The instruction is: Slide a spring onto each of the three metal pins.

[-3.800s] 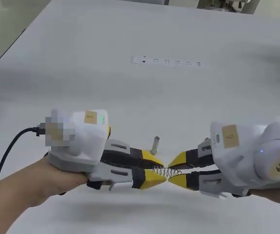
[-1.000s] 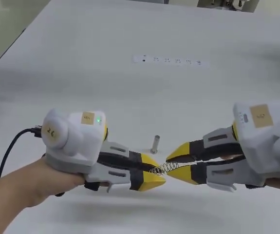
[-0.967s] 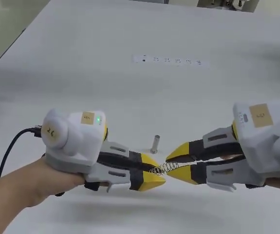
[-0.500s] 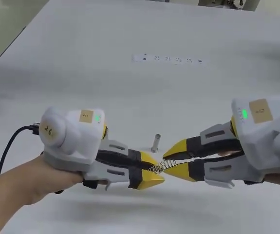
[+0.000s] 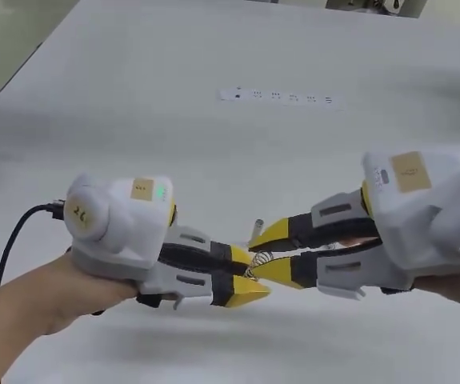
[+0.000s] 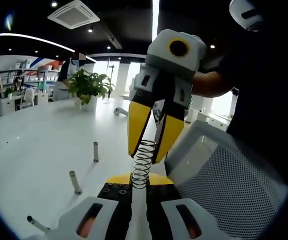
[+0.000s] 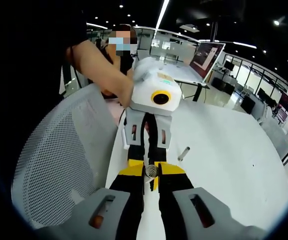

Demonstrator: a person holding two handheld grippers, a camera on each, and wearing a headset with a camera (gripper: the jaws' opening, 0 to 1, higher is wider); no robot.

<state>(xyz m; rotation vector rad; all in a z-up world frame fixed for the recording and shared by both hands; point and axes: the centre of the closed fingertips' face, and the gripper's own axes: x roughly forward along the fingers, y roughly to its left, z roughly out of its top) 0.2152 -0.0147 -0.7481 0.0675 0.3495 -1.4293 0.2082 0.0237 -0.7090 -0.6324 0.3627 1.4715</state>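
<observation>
Left gripper (image 6: 139,183) and right gripper (image 6: 145,155) are showing white-and-grey bodies and black jaws tipped in yellow. The spring (image 6: 142,163) and pins (image 6: 95,151) are gleaming silver. The table (image 5: 174,96) is showing plain white, and the chair back (image 6: 219,172) grey mesh.

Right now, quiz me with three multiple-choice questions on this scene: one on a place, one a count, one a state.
1. Where is the spring? A in a box; B between left gripper and right gripper; C on the floor.
2. How many pins? A one; B five; C three.
3. The pins are: A bare; B all sprung; C one sprung.
B: both grippers' tips meet the spring. C: three show in the left gripper view. A: no coil on any.
</observation>
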